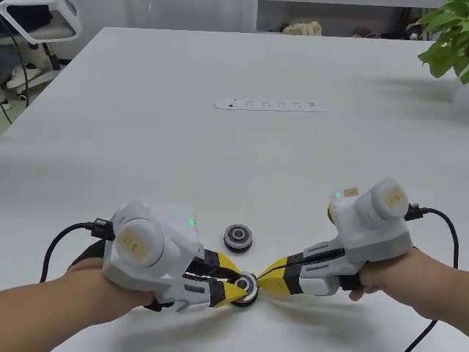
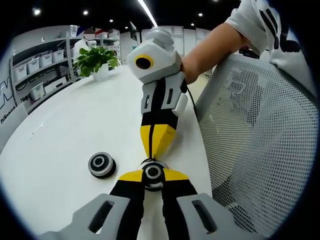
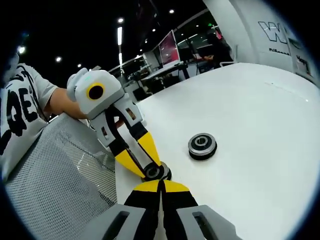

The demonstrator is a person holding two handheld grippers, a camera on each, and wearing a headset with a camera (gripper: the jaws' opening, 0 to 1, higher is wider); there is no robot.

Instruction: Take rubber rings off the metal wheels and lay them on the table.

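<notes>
Close to the table's (image 1: 146,117) near edge, the left gripper (image 2: 153,176) has its yellow jaws clamped on either side of a small metal wheel (image 1: 247,286). The right gripper (image 3: 161,186) meets it head-on, jaws pressed almost together with the tips against the wheel's rim; whether they pinch the rubber ring cannot be told. A second wheel (image 1: 238,236), black ring on, lies flat just beyond, toward the table's centre.

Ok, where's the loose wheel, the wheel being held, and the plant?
Loose wheel (image 1: 238,237): head view, on its centre hub.
Held wheel (image 2: 152,173): left gripper view, on its centre hub.
Plant (image 1: 442,48): head view, on its leaves.
</notes>
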